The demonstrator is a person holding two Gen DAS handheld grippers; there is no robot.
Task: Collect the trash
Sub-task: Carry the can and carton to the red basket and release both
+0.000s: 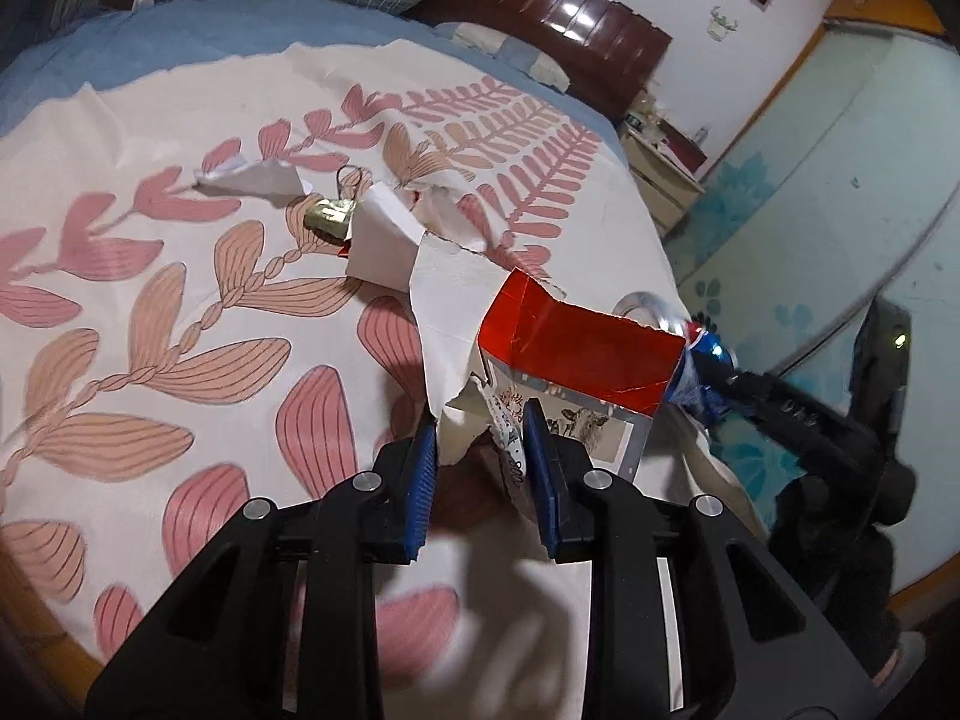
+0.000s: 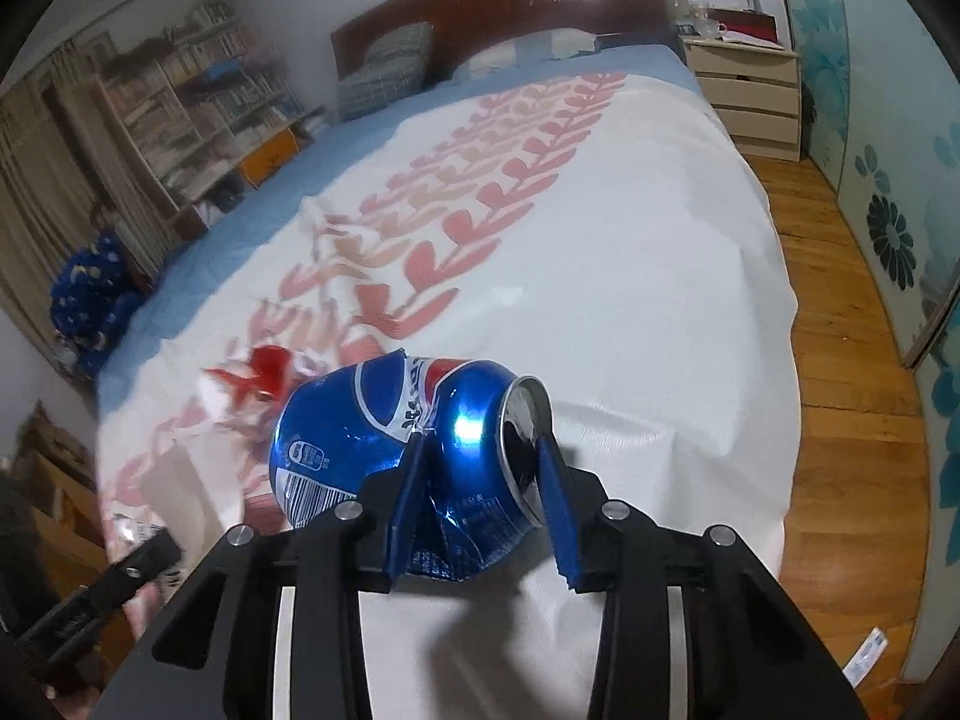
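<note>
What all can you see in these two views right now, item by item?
Crushed blue aluminium soda can: one, blue, clamped in right tongs.
Torn red and white paper carton: one, red-white, gripped by left tongs.
Torn white paper scraps: several, white, mid-bed.
Small gold foil piece: one, gold, among scraps.
Leaf-print bed cover: one, white-pink, over bed.
Checked pillow: one, grey, by headboard.
Left tongs: one, black-blue.
Right tongs: one, black-blue.

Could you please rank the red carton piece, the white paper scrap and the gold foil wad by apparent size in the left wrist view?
1. red carton piece, though nearest the camera
2. white paper scrap
3. gold foil wad
</note>
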